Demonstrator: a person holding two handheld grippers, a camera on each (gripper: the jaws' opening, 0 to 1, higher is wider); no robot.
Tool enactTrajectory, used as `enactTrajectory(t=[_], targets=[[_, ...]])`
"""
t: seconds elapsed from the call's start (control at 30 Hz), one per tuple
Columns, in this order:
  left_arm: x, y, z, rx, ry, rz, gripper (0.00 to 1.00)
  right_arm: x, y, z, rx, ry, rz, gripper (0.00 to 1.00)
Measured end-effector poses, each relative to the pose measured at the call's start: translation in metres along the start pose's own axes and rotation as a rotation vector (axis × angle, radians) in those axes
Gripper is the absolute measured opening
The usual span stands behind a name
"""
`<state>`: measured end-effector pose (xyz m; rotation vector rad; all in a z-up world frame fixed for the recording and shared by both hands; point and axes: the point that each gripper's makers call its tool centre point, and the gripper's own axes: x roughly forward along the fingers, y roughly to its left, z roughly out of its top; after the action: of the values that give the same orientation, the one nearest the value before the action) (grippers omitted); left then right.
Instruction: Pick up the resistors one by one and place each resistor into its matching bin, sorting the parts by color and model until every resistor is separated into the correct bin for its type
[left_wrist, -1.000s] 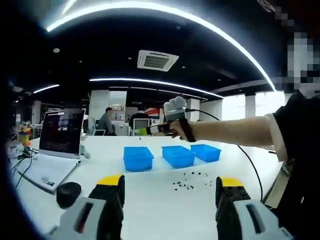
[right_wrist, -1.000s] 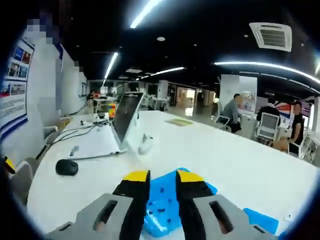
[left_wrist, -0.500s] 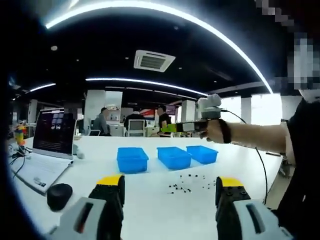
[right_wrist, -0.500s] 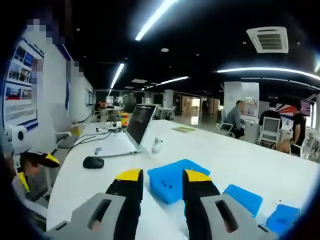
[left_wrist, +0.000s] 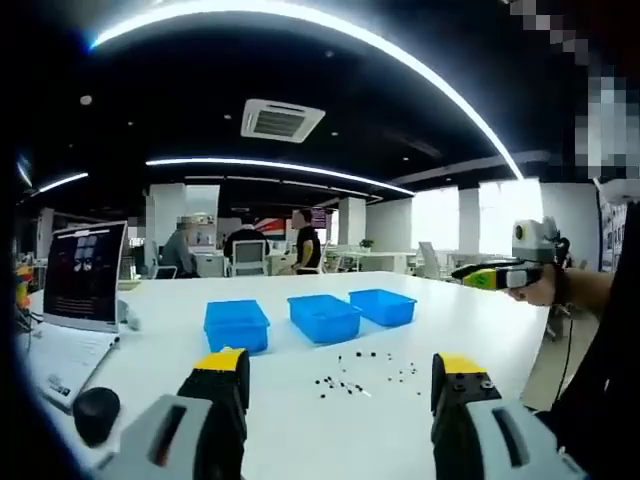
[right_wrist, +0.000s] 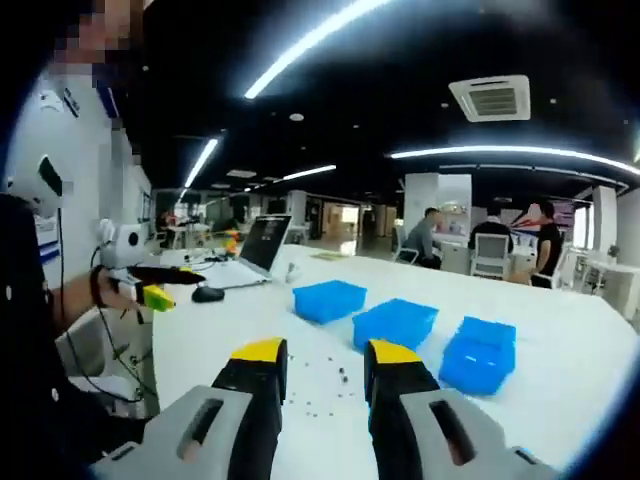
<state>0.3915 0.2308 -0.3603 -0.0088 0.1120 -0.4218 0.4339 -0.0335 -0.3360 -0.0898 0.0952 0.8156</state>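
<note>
Three blue bins stand in a row on the white table. Small dark resistors lie scattered in front of them. My left gripper is held low before the table, open wide, with nothing between its yellow-tipped jaws. My right gripper hangs in a hand at the right, off the table's edge. In the right gripper view the right gripper has its jaws apart and empty. Beyond it are the resistors, the bins, and the left gripper at the left.
An open laptop and a black mouse sit at the table's left end. Cables trail beside the laptop. People sit at desks far behind the table. The table edge runs close on the right.
My right gripper has drawn back from above the bins to beyond the table's edge, and its jaws have parted a little. The left gripper stays open; its view has shifted slightly.
</note>
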Motion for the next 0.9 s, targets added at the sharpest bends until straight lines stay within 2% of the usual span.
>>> enactTrajectory(t=[0.1,0.2,0.27,0.37,0.47,0.6,0.73,0.83,0.9], targets=[[0.000,-0.003,-0.002,0.006,0.013,-0.020,0.75,-0.030,-0.005,-0.015,0.023,0.030,-0.071,0.33],[0.001,-0.006,-0.003,0.010,0.022,-0.034,0.75,-0.041,-0.008,-0.021,0.077,0.049,-0.100,0.33],[0.002,-0.007,-0.004,0.013,0.028,-0.042,0.75,-0.040,-0.011,-0.021,0.090,0.056,-0.096,0.33],[0.004,-0.009,-0.004,0.016,0.033,-0.051,0.75,-0.032,-0.014,-0.020,0.092,0.091,-0.078,0.33],[0.003,-0.010,-0.004,0.018,0.038,-0.052,0.75,-0.020,-0.016,-0.020,0.100,0.138,-0.033,0.32],[-0.001,-0.006,-0.006,0.011,0.042,-0.040,0.75,0.000,-0.018,-0.015,0.068,0.186,0.033,0.30],[-0.004,-0.003,-0.010,0.007,0.050,-0.028,0.75,0.028,-0.018,-0.015,0.004,0.280,0.127,0.29],[-0.006,-0.003,-0.016,-0.002,0.067,-0.027,0.75,0.048,-0.016,-0.021,0.004,0.358,0.188,0.29],[-0.008,-0.004,-0.019,0.002,0.079,-0.031,0.75,0.059,-0.013,-0.028,-0.040,0.421,0.233,0.29]])
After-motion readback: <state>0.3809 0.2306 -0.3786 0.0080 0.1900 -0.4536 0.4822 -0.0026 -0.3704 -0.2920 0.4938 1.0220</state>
